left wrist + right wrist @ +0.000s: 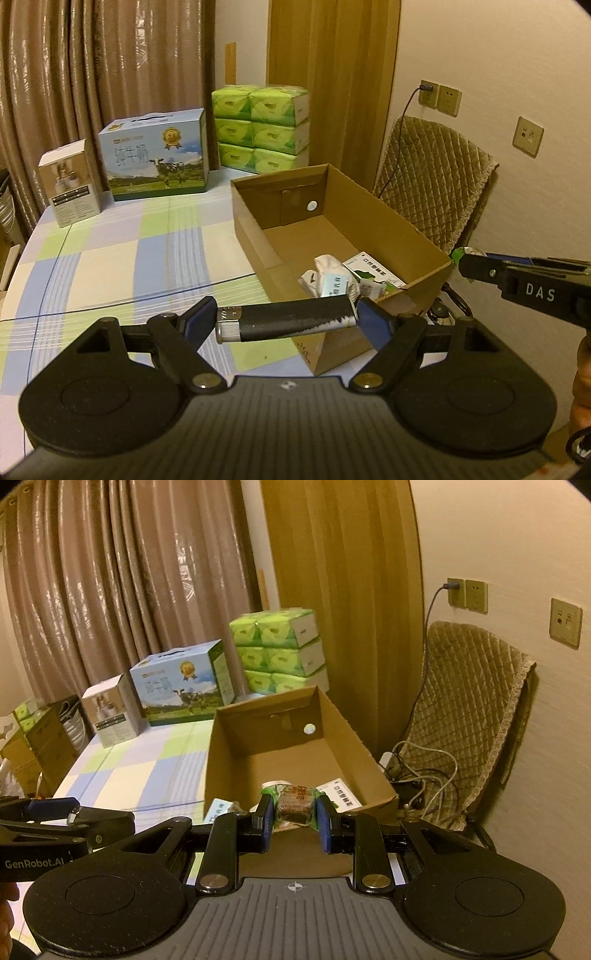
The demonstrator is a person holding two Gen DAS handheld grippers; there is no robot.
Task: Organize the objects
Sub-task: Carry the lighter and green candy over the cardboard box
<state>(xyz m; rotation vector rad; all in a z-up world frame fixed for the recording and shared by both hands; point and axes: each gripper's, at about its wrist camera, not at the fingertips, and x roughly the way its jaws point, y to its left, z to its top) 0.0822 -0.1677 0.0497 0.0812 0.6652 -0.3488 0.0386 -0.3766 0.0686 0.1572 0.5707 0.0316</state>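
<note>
My left gripper (286,321) is shut lengthwise on a dark tube with a silver cap (284,322), held level just in front of the near left corner of the open cardboard box (343,192). My right gripper (295,818) is shut on a small green-wrapped brown snack (294,805), hovering at the near wall of the cardboard box (343,716). Inside the box lie a white carton with green print (373,273), a crumpled white packet (327,275) and a pale blue packet (334,286). The right gripper's arm (524,282) shows at the right edge of the left wrist view.
The checked tablecloth (122,254) spreads left of the box. At the back stand a small white box (70,182), a blue milk carton case (155,155) and stacked green tissue packs (260,127). A padded chair (432,184) with cables (424,775) is on the right.
</note>
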